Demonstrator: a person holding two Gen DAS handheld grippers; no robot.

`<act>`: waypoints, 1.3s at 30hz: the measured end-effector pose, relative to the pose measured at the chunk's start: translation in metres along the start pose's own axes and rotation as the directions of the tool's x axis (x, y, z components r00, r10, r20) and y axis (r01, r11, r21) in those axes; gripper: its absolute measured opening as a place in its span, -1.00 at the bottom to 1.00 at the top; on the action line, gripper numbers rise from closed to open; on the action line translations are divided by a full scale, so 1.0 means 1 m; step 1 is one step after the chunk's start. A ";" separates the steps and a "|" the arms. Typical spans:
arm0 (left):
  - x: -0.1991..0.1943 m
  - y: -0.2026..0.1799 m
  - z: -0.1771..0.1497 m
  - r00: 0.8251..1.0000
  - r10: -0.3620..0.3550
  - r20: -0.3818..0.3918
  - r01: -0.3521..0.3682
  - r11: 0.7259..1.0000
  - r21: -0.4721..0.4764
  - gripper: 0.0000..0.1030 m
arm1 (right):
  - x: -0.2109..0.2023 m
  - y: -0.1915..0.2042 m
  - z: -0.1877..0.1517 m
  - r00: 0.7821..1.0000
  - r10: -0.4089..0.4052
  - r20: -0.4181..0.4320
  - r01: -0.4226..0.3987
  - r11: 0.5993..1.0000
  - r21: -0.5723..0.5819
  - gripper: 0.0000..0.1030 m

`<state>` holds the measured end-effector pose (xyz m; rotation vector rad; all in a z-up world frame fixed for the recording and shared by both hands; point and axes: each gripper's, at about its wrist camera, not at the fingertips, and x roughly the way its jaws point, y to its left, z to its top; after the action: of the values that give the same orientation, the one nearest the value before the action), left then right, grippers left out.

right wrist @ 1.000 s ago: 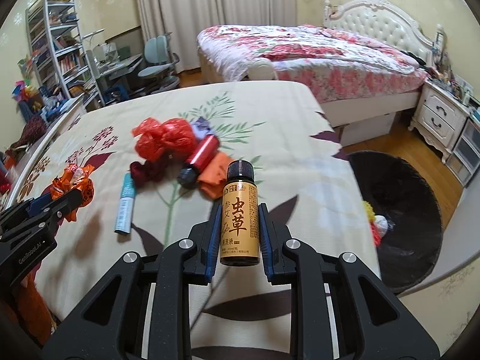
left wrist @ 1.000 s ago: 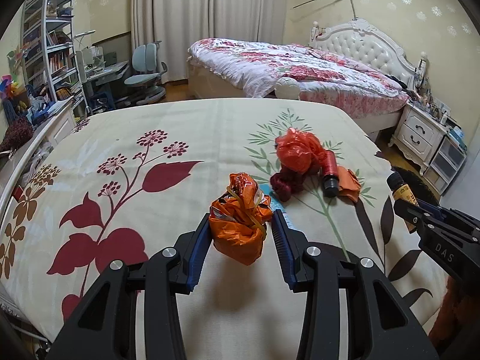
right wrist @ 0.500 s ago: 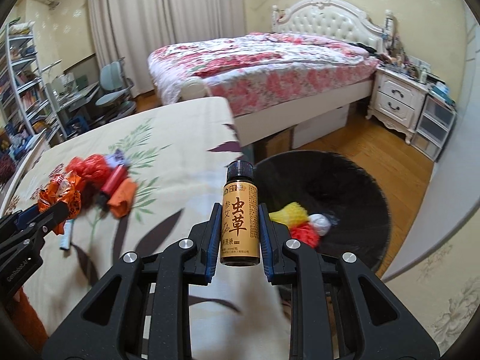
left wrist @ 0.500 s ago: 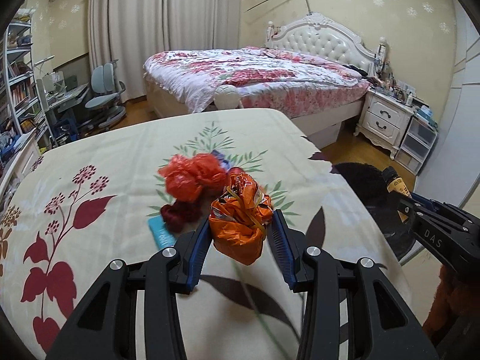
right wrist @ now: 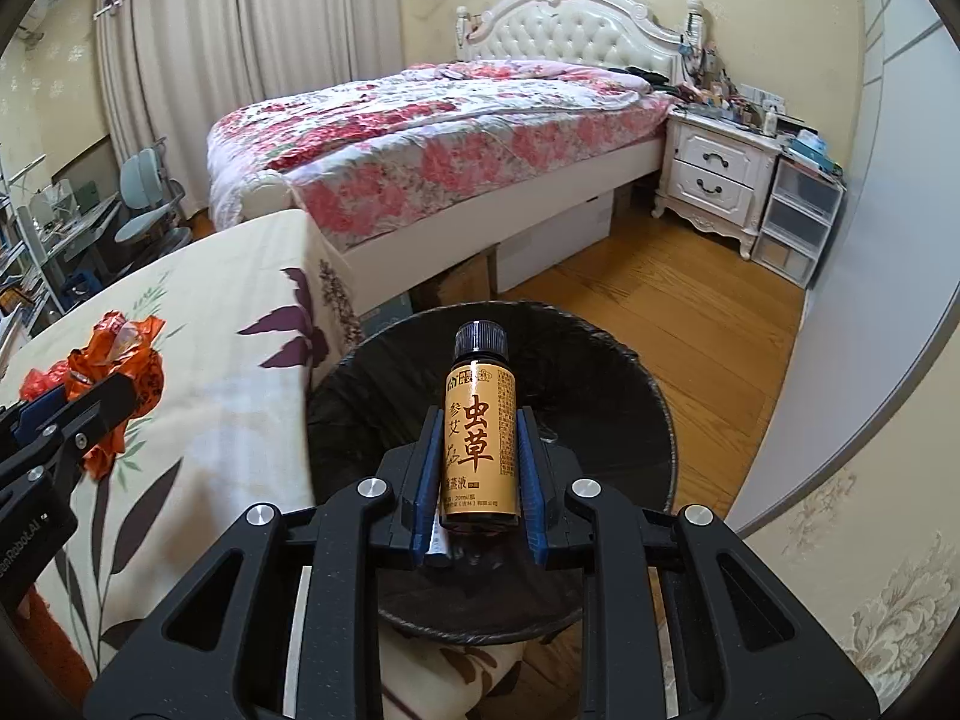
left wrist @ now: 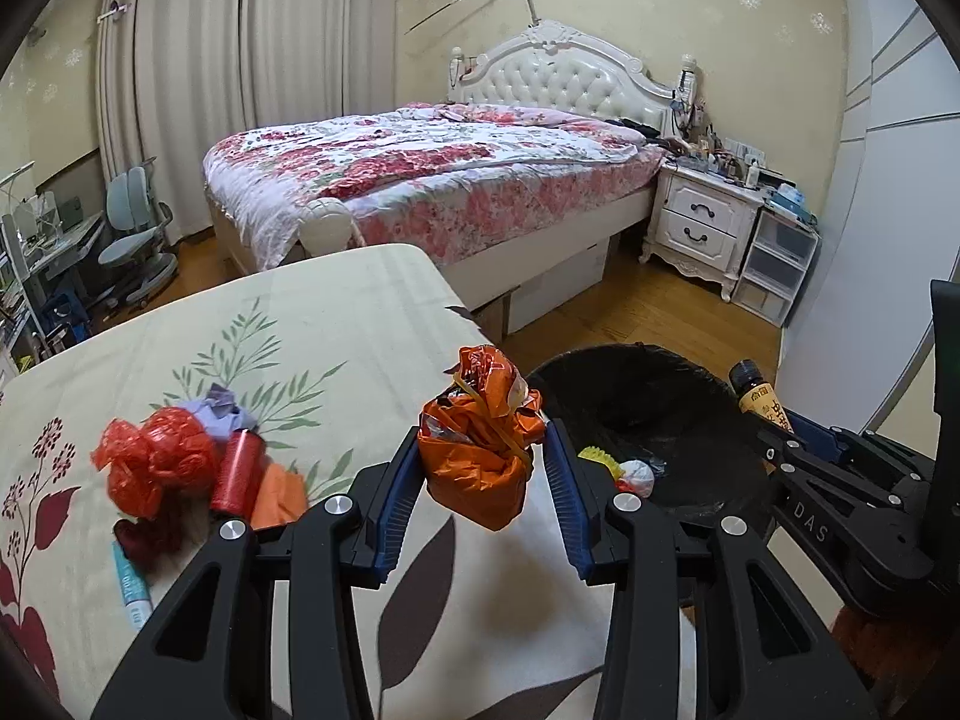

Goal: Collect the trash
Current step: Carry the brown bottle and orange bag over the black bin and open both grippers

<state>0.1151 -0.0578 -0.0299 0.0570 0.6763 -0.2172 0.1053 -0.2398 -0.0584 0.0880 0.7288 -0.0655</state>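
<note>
My left gripper [left wrist: 483, 474] is shut on a crumpled orange wrapper bundle [left wrist: 477, 450] and holds it above the right edge of the floral-covered table [left wrist: 336, 324]. My right gripper [right wrist: 480, 456] is shut on a small brown bottle with an orange label [right wrist: 480, 438], upright, directly over the black-lined trash bin [right wrist: 600, 396]. The bin [left wrist: 648, 396] stands on the floor beside the table and holds a few scraps [left wrist: 630, 474]. A pile of trash lies on the table: red plastic bag [left wrist: 156, 462], red cylinder [left wrist: 237, 474], orange piece [left wrist: 279, 495], teal tube [left wrist: 132, 585].
A bed with a floral quilt [left wrist: 432, 168] stands behind the table. A white nightstand [left wrist: 702, 228] and plastic drawers [left wrist: 774, 264] are at the right. A desk and chairs [left wrist: 132, 240] are at far left. Wooden floor [right wrist: 690, 312] surrounds the bin.
Both grippers swung right with their loads. The right gripper moved from over the table to over the bin. The left gripper moved from the table's middle to its right edge.
</note>
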 end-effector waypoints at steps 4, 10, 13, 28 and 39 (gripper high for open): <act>0.018 -0.017 0.006 1.000 -0.018 -0.011 0.018 1.000 0.020 -0.18 | 0.006 -0.011 0.003 1.000 -0.020 0.003 0.020 1.000 0.015 -0.55; 0.045 -0.036 0.008 0.999 -0.020 -0.046 0.022 0.999 0.049 -0.18 | 0.017 -0.022 0.007 0.999 -0.035 -0.004 0.035 0.999 0.027 -0.55; 0.056 -0.039 0.010 0.998 -0.019 -0.064 0.023 0.998 0.051 -0.18 | 0.023 -0.027 0.009 0.999 -0.036 -0.010 0.037 0.999 0.040 -0.55; 0.066 -0.051 0.015 0.998 -0.007 -0.063 0.013 0.995 0.095 0.26 | 0.036 -0.041 0.011 0.998 -0.056 -0.022 0.058 0.996 0.073 -0.43; 0.052 -0.044 0.016 0.999 0.030 -0.029 -0.027 0.995 0.094 0.60 | 0.019 -0.042 0.009 0.994 -0.109 0.006 0.108 0.991 0.077 0.22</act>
<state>0.1548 -0.1117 -0.0492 0.1599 0.6948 -0.2206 0.1221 -0.2828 -0.0670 0.1212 0.7205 -0.1977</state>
